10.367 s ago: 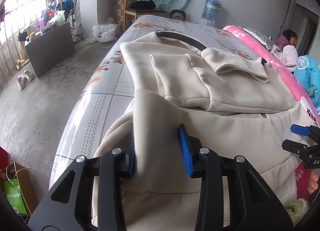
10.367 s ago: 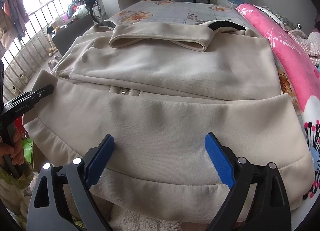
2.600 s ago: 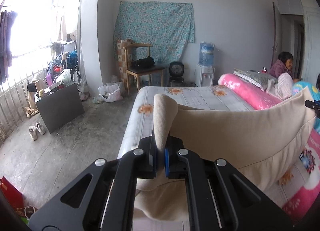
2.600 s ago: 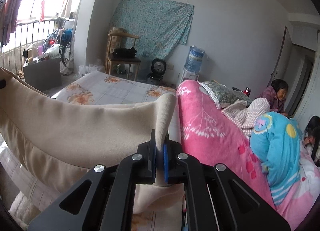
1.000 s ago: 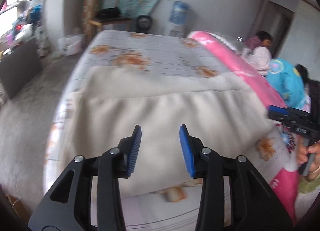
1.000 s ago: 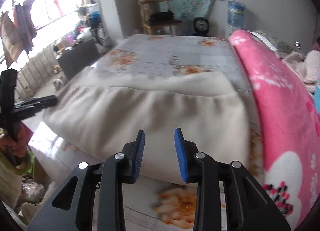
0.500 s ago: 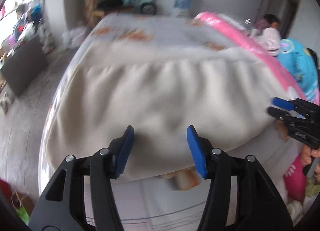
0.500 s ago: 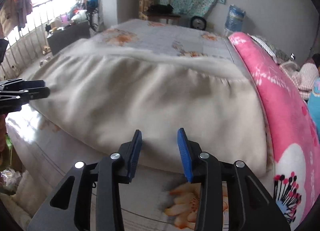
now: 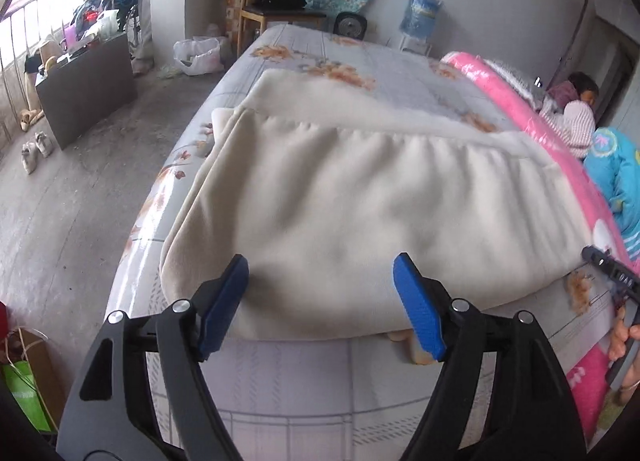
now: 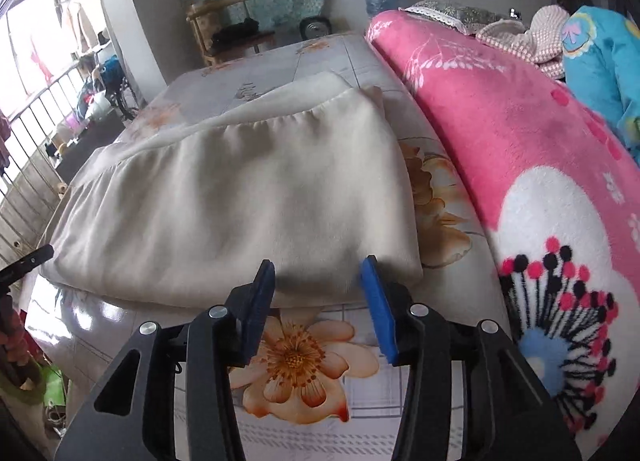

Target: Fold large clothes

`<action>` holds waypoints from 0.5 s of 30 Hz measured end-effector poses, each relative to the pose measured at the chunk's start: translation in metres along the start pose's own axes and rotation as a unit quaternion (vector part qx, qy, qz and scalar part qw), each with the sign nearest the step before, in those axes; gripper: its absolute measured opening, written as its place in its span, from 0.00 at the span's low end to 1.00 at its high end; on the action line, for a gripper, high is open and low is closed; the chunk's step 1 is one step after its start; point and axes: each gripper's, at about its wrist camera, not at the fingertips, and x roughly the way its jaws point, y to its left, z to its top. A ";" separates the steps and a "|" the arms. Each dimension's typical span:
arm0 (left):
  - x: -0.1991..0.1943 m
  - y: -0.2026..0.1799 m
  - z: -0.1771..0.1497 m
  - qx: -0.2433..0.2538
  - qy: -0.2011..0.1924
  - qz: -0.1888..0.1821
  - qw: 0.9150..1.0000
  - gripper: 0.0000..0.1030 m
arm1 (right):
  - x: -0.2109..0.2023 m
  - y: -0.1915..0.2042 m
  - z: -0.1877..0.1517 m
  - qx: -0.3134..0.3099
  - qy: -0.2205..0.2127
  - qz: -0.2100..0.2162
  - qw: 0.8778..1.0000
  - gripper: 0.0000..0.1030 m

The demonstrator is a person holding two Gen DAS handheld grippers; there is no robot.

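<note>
A cream garment (image 9: 352, 201) lies folded into a thick block across the flowered bed sheet (image 9: 304, 377). My left gripper (image 9: 322, 293) hovers at the garment's near edge toward its left end; its jaws are opening and the blue pads do not press on the cloth. In the right wrist view the same cream garment (image 10: 248, 197) fills the middle. My right gripper (image 10: 318, 293) stands at its near right corner, jaws opening, nothing pinched between them. The other gripper's black tip (image 10: 28, 261) shows at the left edge.
A rolled pink blanket (image 10: 520, 165) runs along the right side of the bed, with people sitting beyond it (image 9: 576, 109). The bed's left edge drops to a concrete floor (image 9: 72, 189) with a dark cabinet (image 9: 88, 89), a chair (image 9: 272, 13) and bags.
Both grippers let go of the garment, which now lies folded on the bed. Over the last second both jaws widened and both hands dropped toward its near edge.
</note>
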 end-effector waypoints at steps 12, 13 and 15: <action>-0.084 -0.069 -0.023 0.019 -0.063 0.005 0.998 0.92 | -0.068 0.070 -0.043 -0.041 -0.020 0.025 0.999 0.81; -0.089 -0.074 -0.025 0.020 -0.067 0.015 0.997 0.92 | -0.074 0.075 -0.043 -0.050 -0.027 0.022 0.998 0.83; -0.095 -0.086 -0.025 0.026 -0.075 0.040 0.996 0.92 | -0.087 0.085 -0.045 -0.066 -0.043 0.015 0.997 0.88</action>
